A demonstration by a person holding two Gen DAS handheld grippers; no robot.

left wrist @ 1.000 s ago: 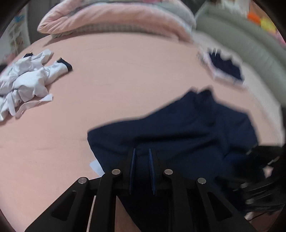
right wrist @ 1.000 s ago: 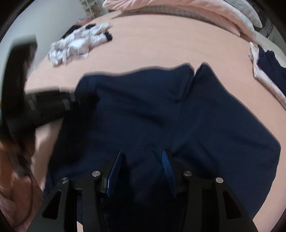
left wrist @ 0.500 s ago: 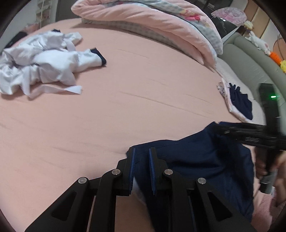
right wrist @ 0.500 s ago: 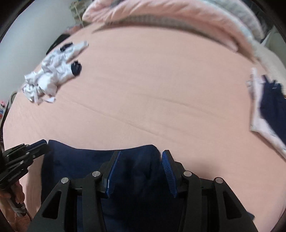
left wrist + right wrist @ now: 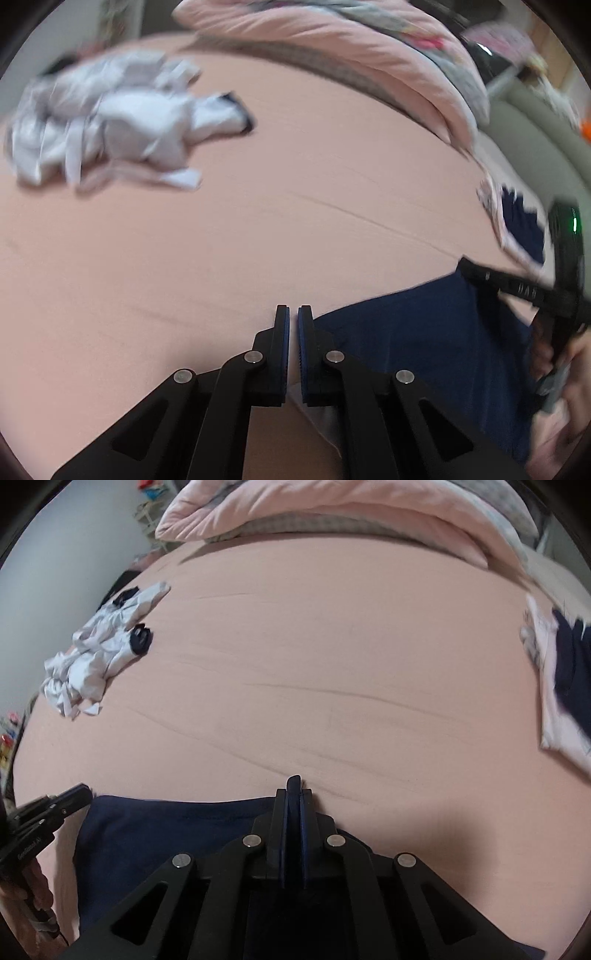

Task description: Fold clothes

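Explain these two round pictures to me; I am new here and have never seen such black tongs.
A person holds a two-finger gripper in each hand, and a wide-angle camera on each looks along its fingers. One picture comes from the left gripper, the other from the right gripper. Both look down on a pink bed sheet with a navy garment nearest, crumpled white clothes far left and a folded pile right. The right gripper is shut on the navy garment's edge. The left is shut at its corner; whether it pinches cloth is unclear.

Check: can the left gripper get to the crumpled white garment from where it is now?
Probably yes: only bare pink bed sheet lies between the left gripper and the white garment. But its jaws look shut at the navy garment edge.
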